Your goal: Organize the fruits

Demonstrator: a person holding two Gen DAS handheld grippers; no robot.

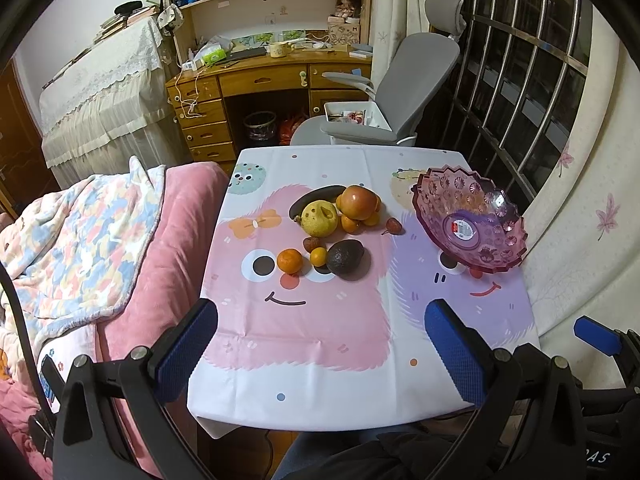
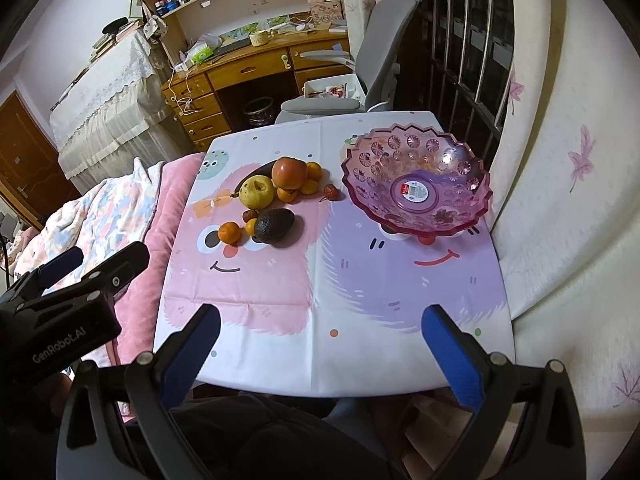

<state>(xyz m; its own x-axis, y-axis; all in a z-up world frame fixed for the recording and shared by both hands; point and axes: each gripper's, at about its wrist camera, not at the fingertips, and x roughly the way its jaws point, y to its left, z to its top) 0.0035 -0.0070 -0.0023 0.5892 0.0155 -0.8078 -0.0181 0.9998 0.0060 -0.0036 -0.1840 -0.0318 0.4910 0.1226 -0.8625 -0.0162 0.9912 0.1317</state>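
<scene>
1. The counter [image 1: 304, 360], under a pink-and-purple cartoon cloth, fills the middle of both views, with a bed [image 1: 120, 240] along its left edge.
2. The pink glass-look fruit bowl [image 2: 416, 188] sits at the right of the counter, empty and apparently tipped toward the camera. It lies close to the counter's right edge, so a hard drop or a nudge on its rim could rock it or push it off.
3. The left claw [image 1: 320, 344] and right claw [image 2: 320, 348] both hover over the near edge of the counter at the bottom of their frames, blue pads spread wide, holding nothing.
4. The fruits lie in a loose pile at centre-left, well apart from the bowl. A red-orange apple [image 1: 359, 201] perches on small oranges [image 1: 351, 224] beside a yellow pear [image 1: 319, 218], with a dark banana [image 1: 316, 196] behind. Pulling a lower fruit first would likely topple the apple.
5. The dark avocado [image 1: 345, 256] lies nearest, touching a small orange [image 1: 319, 257]. It looks smooth and egg-shaped, so an off-centre pinch could squirt it out.
6. A mandarin [image 1: 289, 261] sits alone to the left, and could roll toward the bed if knocked.
7. Two small reddish fruits [image 1: 393, 225] are the smallest. Wide pads may miss them.
</scene>
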